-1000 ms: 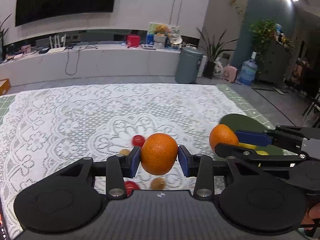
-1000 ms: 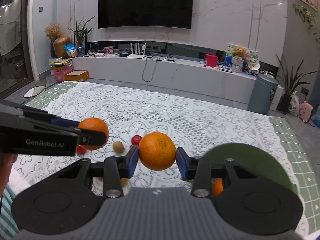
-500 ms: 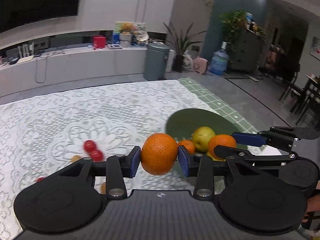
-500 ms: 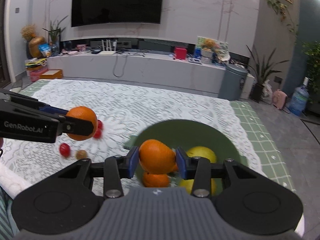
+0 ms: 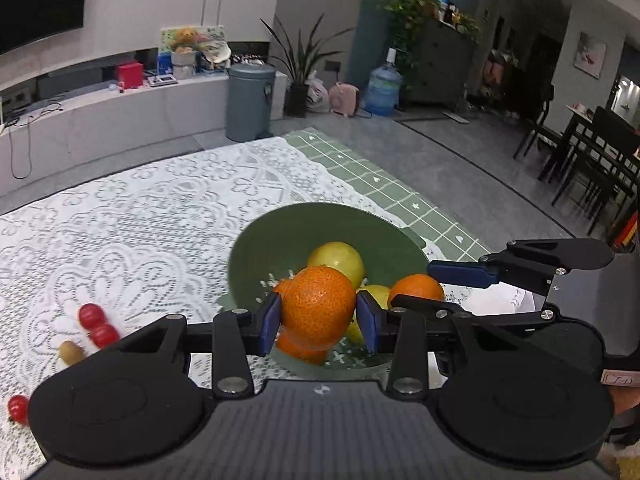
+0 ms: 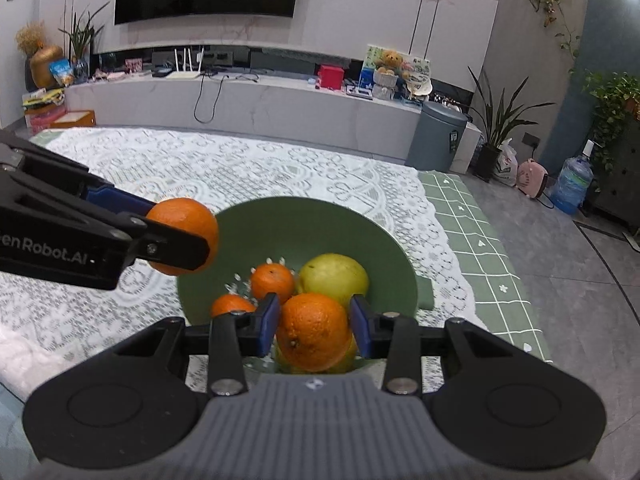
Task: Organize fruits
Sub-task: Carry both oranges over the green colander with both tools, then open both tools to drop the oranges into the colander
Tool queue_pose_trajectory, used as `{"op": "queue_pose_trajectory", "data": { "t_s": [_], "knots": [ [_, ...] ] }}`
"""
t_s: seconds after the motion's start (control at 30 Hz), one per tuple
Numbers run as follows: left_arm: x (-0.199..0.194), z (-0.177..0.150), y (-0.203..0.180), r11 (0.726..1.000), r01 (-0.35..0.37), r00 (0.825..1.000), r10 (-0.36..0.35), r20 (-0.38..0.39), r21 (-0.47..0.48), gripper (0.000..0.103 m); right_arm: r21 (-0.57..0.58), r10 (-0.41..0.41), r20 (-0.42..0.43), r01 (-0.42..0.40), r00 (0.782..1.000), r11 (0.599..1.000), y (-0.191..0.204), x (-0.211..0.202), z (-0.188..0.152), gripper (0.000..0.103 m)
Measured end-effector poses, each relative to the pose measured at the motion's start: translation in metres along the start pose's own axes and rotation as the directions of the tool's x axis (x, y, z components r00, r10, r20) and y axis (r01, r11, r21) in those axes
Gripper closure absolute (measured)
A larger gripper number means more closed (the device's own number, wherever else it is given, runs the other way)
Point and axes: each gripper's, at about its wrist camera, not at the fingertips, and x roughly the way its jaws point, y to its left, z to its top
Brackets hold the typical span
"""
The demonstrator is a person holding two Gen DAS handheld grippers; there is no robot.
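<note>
Left tool (image 5: 318,317) clamped on an orange (image 5: 319,304), blue pads tight on both flanks; held above the near-left part of the green bowl (image 5: 280,236). Right tool (image 6: 314,324) likewise closed on a second orange (image 6: 313,332), hanging over the bowl's near rim. Seen from the right wrist, the left-held fruit sits over the bowl's left edge, only partly inside the rim line.

Bowl contents: a yellow-green fruit (image 6: 334,274), two small oranges (image 6: 273,282), at least one more yellow piece below, mostly hidden. White splash-like flecks on the bowl's inner wall; cause not clear. Bowl standing on the lace cloth (image 5: 120,220) near the tabletop's right edge, green checked mat (image 5: 400,188) beyond.

Still loose on the cloth: two cherry tomatoes (image 5: 98,326) touching each other, a small tan fruit (image 5: 70,352) just beside them, one more tomato (image 5: 18,408) at far left.

Risks, as judged:
- Release of the left orange this close to the rim likely to strike the edge and roll off across the cloth.
- Both tools near each other over one bowl; simultaneous lowering could knock fingers together.
- Drop from height onto the rounded pile apt to bounce out or bruise fruit.
- Bowl near the tabletop edge; a push could shift it.
</note>
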Motion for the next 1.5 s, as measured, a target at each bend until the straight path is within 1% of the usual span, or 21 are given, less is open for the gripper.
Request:
{"op": "queue_pose_trajectory", "data": {
  "t_s": [0.2, 0.33, 0.63, 0.97, 1.07, 1.2, 1.37, 1.43, 1.5],
  "knots": [
    [0.019, 0.005, -0.004, 1.0, 0.02, 0.999, -0.019, -0.05, 0.014, 0.057, 0.005, 0.003, -0.03, -0.003, 1.0, 1.0, -0.009, 0.011, -0.002, 0.067],
    [0.029, 0.005, -0.003, 1.0, 0.024, 0.997, -0.023, -0.08, 0.013, 0.057, -0.011, -0.007, -0.044, 0.006, 0.999, 1.0, -0.01, 0.018, -0.001, 0.067],
    [0.047, 0.005, 0.0, 0.999, 0.037, 0.991, -0.036, -0.131, 0.003, 0.057, -0.016, -0.006, -0.04, 0.005, 0.999, 1.0, -0.015, 0.024, 0.006, 0.069],
    [0.063, 0.001, 0.011, 0.999, 0.022, 0.984, -0.029, -0.177, -0.042, 0.057, -0.032, -0.002, -0.039, 0.001, 0.999, 0.999, -0.016, 0.032, 0.011, 0.069],
    [0.064, 0.0, 0.013, 0.999, 0.021, 0.984, -0.028, -0.175, -0.045, 0.057, -0.041, -0.001, -0.042, 0.0, 0.999, 0.999, -0.015, 0.033, 0.011, 0.068],
    [0.064, 0.001, 0.016, 0.998, 0.021, 0.984, -0.03, -0.175, -0.053, 0.056, -0.073, -0.007, -0.072, 0.001, 0.997, 0.997, -0.012, 0.039, 0.01, 0.063],
    [0.063, 0.001, 0.016, 0.998, 0.027, 0.984, -0.036, -0.173, -0.049, 0.056, -0.069, -0.006, -0.072, 0.001, 0.997, 0.998, -0.012, 0.041, 0.01, 0.063],
    [0.063, 0.001, 0.016, 0.999, 0.021, 0.984, -0.029, -0.173, -0.048, 0.051, -0.061, -0.008, -0.074, 0.003, 0.997, 0.998, -0.014, 0.041, 0.011, 0.064],
    [0.06, 0.002, 0.017, 0.999, 0.016, 0.986, -0.024, -0.163, -0.051, 0.049, -0.054, -0.008, -0.074, 0.004, 0.997, 0.999, -0.014, 0.04, 0.012, 0.064]
  ]
}}
